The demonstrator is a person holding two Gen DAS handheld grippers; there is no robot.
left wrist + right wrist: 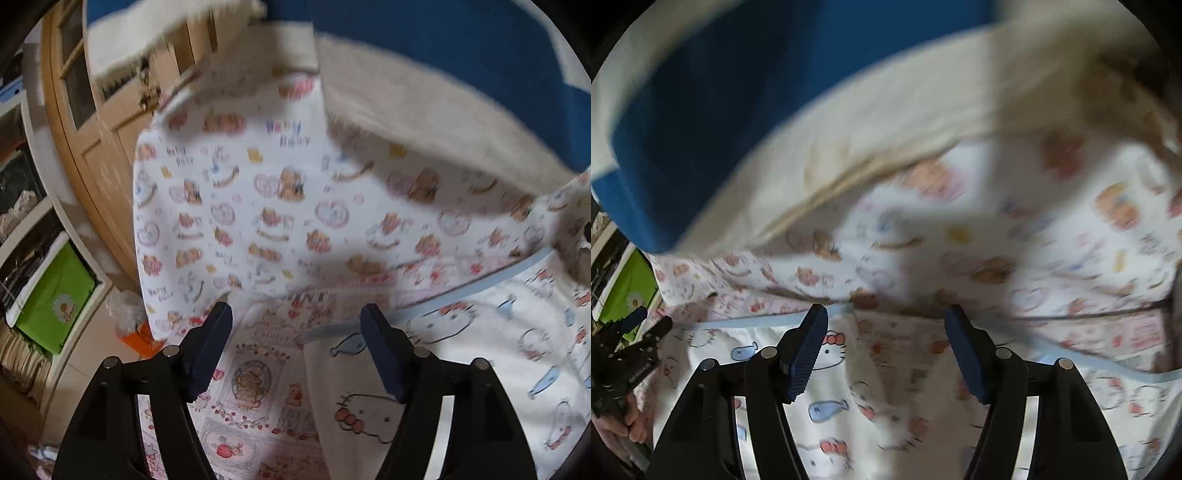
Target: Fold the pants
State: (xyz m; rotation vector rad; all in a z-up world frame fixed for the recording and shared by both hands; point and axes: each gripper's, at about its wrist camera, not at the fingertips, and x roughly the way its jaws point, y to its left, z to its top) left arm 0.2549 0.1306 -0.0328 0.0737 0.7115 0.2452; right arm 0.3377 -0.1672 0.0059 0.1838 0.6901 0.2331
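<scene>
The pants are white with a cat-and-fish print and a pale blue hem, and lie flat on the bed at the lower right of the left wrist view. One edge reaches under my left gripper, which hovers open above the cloth with nothing between its pads. In the right wrist view the pants fill the lower middle. My right gripper is open over them, holding nothing. At that view's left edge the left gripper shows, held by a hand. Both views are motion-blurred.
A bear-print sheet covers the bed beyond the pants, over a printed quilt. A cream and blue blanket lies at the back. To the left are a wooden door, a shelf with a green box, and an orange item on the floor.
</scene>
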